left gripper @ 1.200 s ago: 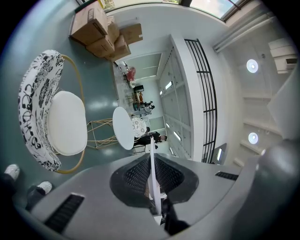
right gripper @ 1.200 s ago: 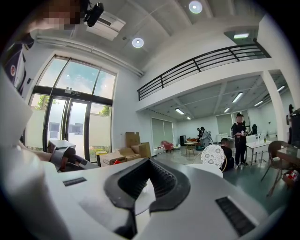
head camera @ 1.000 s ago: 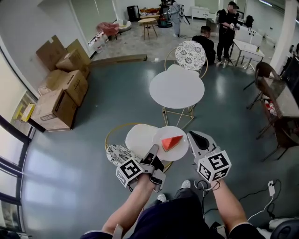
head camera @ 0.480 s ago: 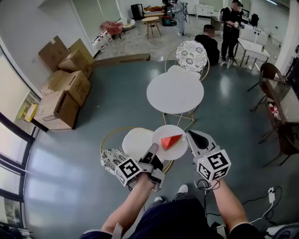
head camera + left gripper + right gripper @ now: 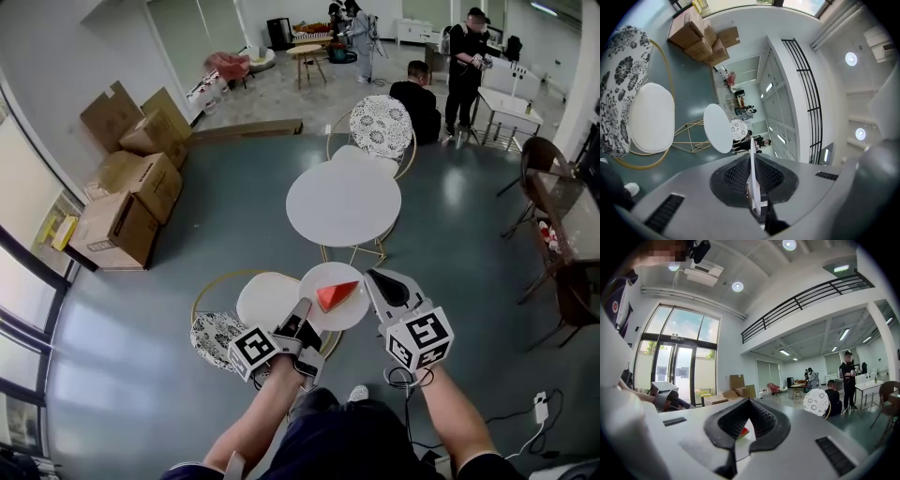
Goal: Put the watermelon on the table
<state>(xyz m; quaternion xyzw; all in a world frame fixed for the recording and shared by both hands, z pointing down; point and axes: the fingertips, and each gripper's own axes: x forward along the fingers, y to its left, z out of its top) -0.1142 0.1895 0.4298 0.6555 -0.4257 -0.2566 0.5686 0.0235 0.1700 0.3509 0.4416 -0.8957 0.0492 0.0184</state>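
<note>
A red wedge of watermelon lies on a round white plate held in the air above the floor. My left gripper is shut on the plate's near-left rim, which shows edge-on between its jaws in the left gripper view. My right gripper is shut on the plate's right rim. In the right gripper view a red bit of watermelon and the white plate show between the jaws. The round white table stands just beyond the plate.
A gold-framed chair with a white seat and patterned back stands under my left gripper. A second patterned chair is behind the table. Cardboard boxes line the left wall. Several people are at the far end.
The table has drawn closer to the plate and grippers. The plate with the watermelon stays held by both grippers and has shifted slightly left in view.
</note>
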